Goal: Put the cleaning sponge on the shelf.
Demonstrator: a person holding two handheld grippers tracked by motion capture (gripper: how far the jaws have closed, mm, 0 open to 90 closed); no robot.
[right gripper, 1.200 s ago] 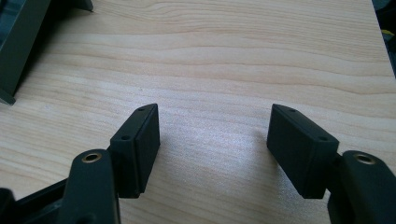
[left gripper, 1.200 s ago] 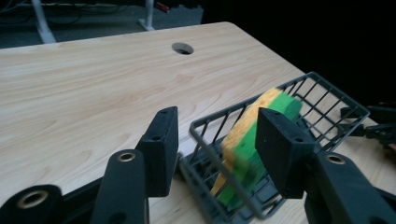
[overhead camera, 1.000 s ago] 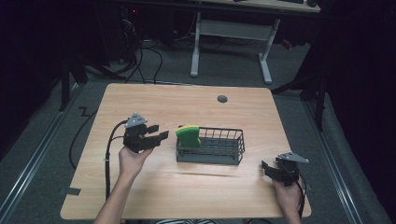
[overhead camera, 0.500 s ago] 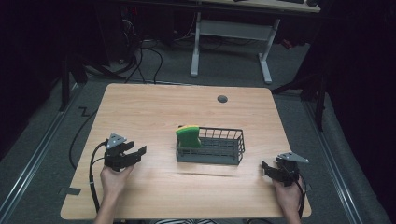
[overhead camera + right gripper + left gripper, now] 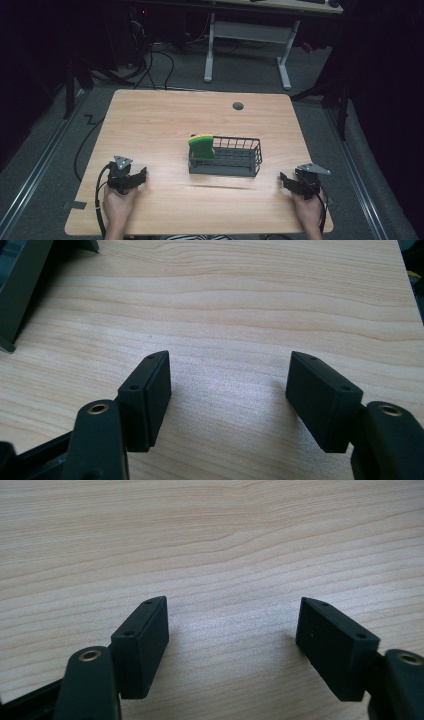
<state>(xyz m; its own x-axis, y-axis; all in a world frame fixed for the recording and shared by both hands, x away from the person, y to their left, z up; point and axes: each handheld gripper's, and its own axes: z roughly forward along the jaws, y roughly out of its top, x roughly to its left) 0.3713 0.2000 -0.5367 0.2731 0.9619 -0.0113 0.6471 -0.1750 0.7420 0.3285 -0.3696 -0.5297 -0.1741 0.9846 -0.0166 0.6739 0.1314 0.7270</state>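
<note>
Apparently the work with the sponge (image 5: 201, 145) is over or paused, as far as I can judge: it stands on edge in the left end of the wire basket (image 5: 252, 159), green face outward with a yellow strip on top, and nothing is touching it. Both tools rest low on the tabletop (image 5: 165, 120) near its front edge. The left hand-held gripper (image 5: 134, 178) sits well to the left of the basket, and its own view shows both jaws spread wide over bare wood, empty. The right hand-held gripper (image 5: 288, 181) lies just past the basket's right end, and its view likewise shows the jaws parted with nothing between them; a dark corner of the basket shows up and to the left of them. Each hand grips its tool from behind, forearms coming in low, jaws aimed roughly inward toward the basket. If the sponge is to be moved again, I'd guess the left hand-held gripper must lift, travel rightward and forward, and close on the upright edge.
</note>
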